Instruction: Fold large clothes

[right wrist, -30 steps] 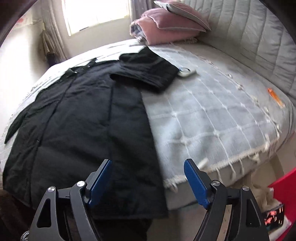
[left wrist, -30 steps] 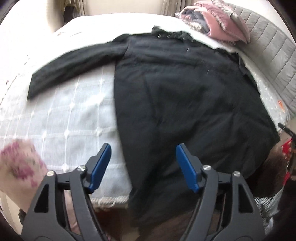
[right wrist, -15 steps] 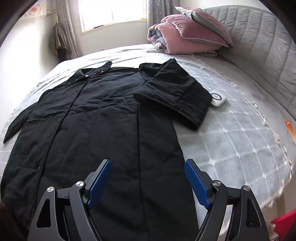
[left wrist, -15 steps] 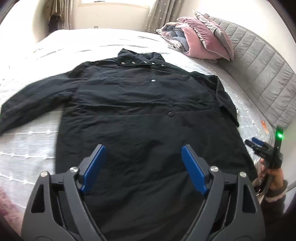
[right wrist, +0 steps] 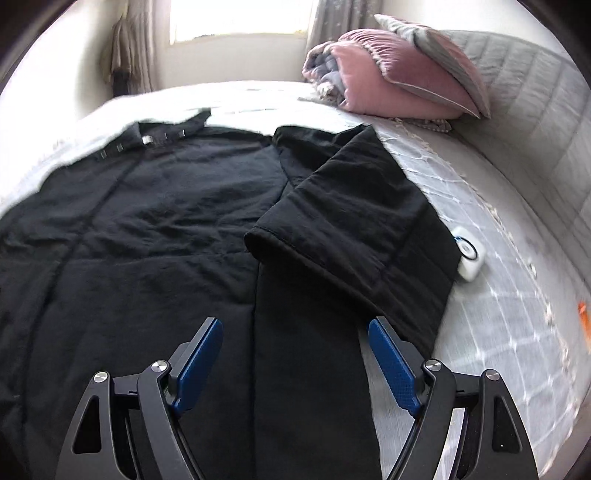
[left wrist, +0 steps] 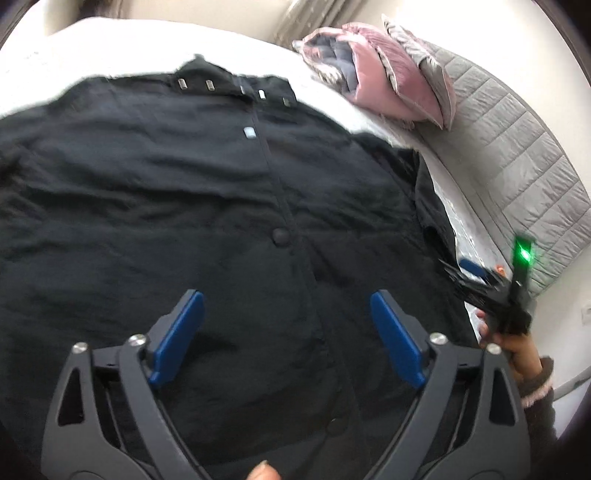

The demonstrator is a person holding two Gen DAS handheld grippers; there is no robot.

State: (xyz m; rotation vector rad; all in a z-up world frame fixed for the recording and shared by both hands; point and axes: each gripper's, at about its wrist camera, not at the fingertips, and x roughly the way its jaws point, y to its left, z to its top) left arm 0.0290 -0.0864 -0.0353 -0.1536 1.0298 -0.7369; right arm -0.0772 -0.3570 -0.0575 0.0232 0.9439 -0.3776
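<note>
A: How far along is the fold?

B: Barely begun. The coat [right wrist: 155, 236] lies flat across the bed [right wrist: 517, 229]; only the sleeve [right wrist: 354, 221], at 1 o'clock, is turned in over the body.

A: And the jaws?

B: The left gripper [left wrist: 288, 332] has just been widening, nothing between. The right gripper [right wrist: 295, 358] stands apart, empty.

A: The fabric?

B: Matte black, softly creased, snap-buttoned.

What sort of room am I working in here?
Most likely a bedroom: a bed with a grey checked bedspread, a grey quilted headboard, and a pink pillow by the curtained window.
</note>
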